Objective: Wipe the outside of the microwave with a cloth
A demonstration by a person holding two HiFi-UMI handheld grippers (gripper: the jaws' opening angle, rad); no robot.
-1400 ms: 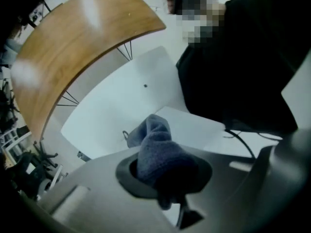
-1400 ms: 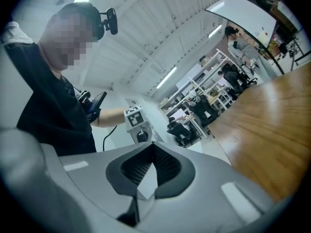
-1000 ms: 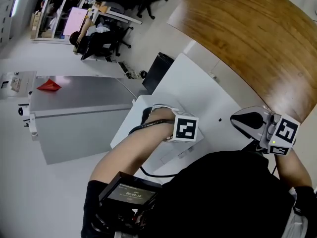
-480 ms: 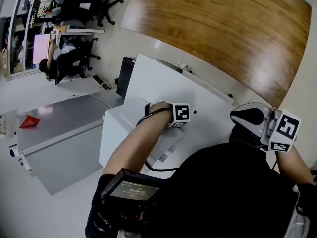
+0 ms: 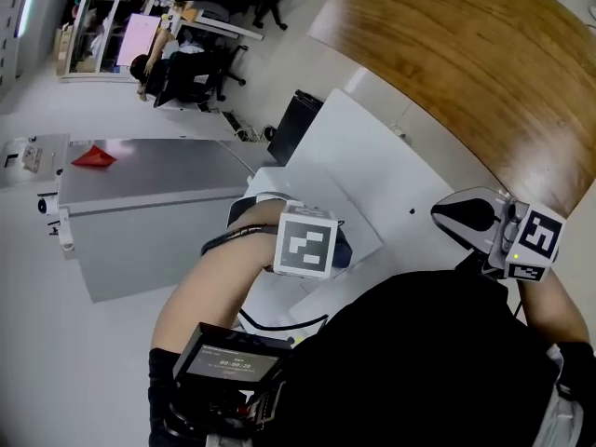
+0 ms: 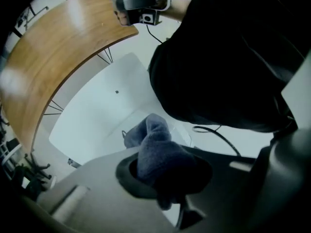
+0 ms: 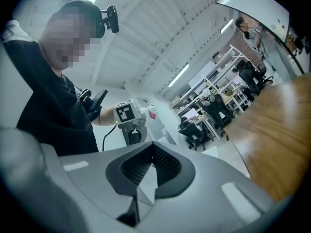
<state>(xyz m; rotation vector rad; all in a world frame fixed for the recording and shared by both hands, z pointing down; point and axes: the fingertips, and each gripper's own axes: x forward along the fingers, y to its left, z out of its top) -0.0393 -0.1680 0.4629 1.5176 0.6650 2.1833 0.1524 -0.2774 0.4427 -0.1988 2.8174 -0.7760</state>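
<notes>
Two tongs, only one at work. Grips a bunched blue-grey cloth in the left tongs, clamped tight with a thick fold bulging out past the tips, so putting soft fabric rather than hard plastic toward the casing. Reaches across the front of the body to the near left part of the white microwave, seen from above as a plain flat top panel with one small dark dot. Looks pressed to that panel near its edge, or just off it; cannot tell which from either view. Tilts the left tongs down and forward, probably to drag the wad flat along the top.

Holds the right tongs out at the right side, beside the microwave and in front of the curved wooden surface, pressed together on nothing and aimed up toward the room. Likely parked there to leave the wiping path free, with no second grip needed on a heavy box unlikely to slide.

Appears to be on the top panel at present; sides and door not visibly reached. Worth minding: a black cable hanging by the body, near the sweep, apt to snag.
</notes>
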